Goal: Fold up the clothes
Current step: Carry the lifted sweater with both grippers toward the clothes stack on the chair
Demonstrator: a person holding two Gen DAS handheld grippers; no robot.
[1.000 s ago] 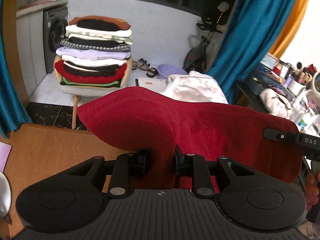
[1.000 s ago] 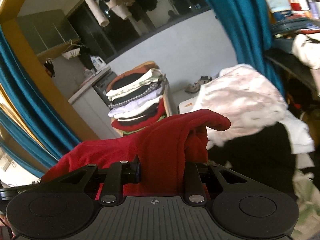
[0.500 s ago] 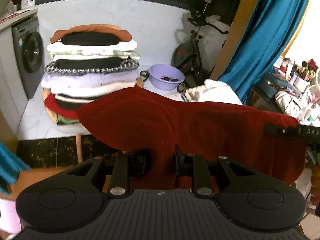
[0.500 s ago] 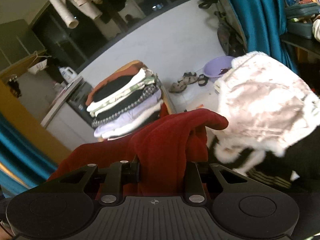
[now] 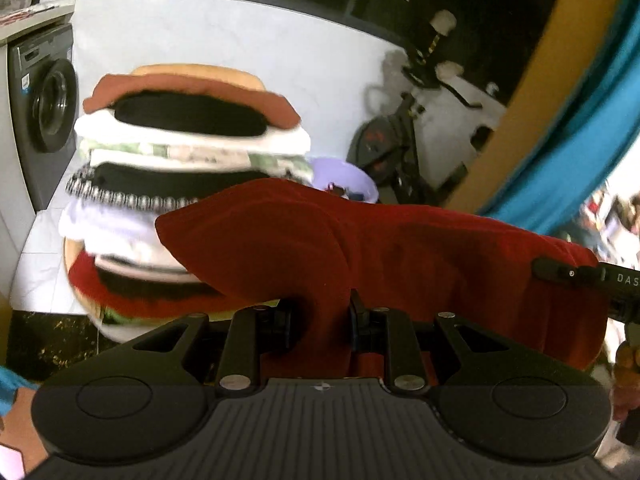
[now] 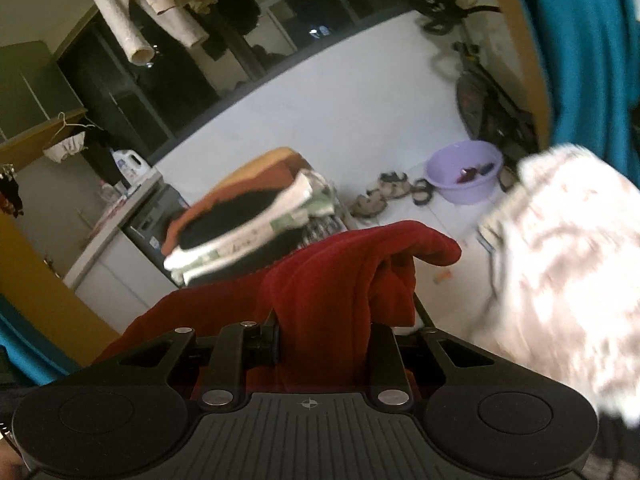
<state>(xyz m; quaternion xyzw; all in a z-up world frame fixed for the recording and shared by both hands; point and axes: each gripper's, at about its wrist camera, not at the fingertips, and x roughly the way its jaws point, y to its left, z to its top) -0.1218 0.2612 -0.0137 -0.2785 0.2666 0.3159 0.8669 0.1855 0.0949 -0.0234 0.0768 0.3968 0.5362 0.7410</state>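
A folded dark red garment (image 5: 400,256) hangs in the air between both grippers. My left gripper (image 5: 322,312) is shut on its left part. My right gripper (image 6: 324,328) is shut on its right part (image 6: 352,272), and its black body shows at the right edge of the left wrist view (image 5: 584,276). A tall stack of folded clothes (image 5: 188,184) sits on a round wooden chair (image 5: 80,280) ahead, close behind the red garment. The stack also shows in the right wrist view (image 6: 248,224).
A washing machine (image 5: 44,104) stands left of the stack. A lilac basin (image 6: 464,172) and sandals (image 6: 384,192) lie on the white floor. An exercise bike (image 5: 400,136) stands by the wall. A white fluffy garment (image 6: 560,264) lies at the right. Teal curtains (image 5: 568,136) hang at the right.
Both grippers have carried the red garment forward toward the stack of folded clothes, which now looks larger and nearer. The grip on the garment is unchanged.
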